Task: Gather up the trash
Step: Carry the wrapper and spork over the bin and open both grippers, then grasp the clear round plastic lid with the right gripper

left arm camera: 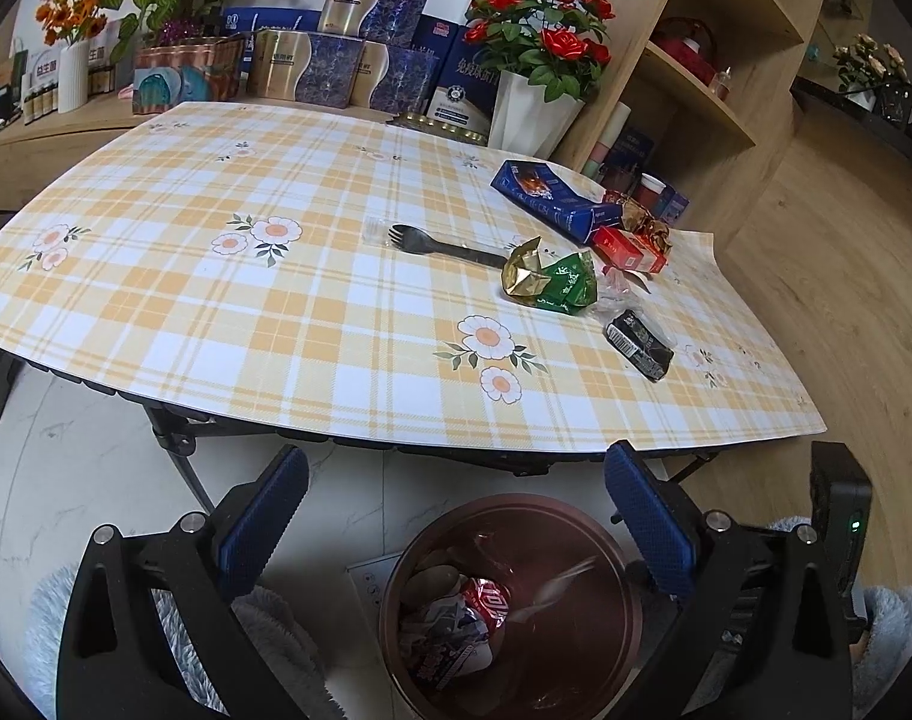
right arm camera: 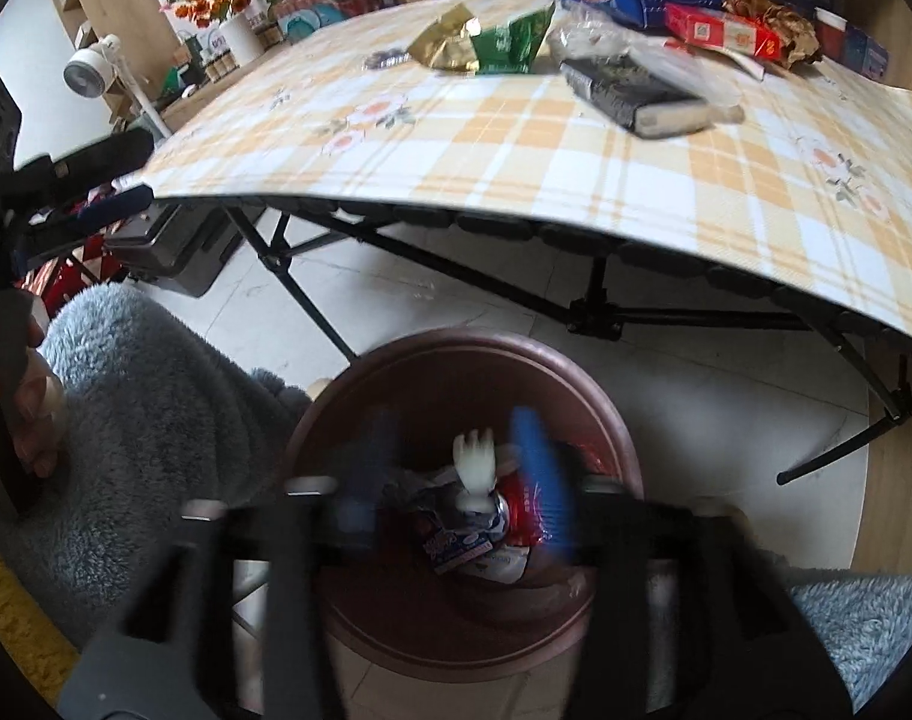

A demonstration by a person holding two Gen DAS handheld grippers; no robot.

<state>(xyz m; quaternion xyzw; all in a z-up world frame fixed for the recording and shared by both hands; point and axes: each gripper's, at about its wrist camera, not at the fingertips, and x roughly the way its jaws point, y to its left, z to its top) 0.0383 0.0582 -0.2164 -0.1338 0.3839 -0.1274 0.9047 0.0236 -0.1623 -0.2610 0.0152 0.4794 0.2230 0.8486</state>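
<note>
White plastic fork [right arm camera: 477,468]: between the parted fingers of right gripper [right arm camera: 456,468], above bin [right arm camera: 612,456]. Left gripper [left arm camera: 456,516]: spread wide, empty.

The bin [left arm camera: 510,606] stands on the floor before the table [left arm camera: 216,312], whose right end bears wrappers [left arm camera: 552,279].

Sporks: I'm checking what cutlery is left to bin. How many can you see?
2. A black spork lies on the table, beside the gold wrapper. A white spork is over the trash bin. Others may be hidden under trash.
</note>
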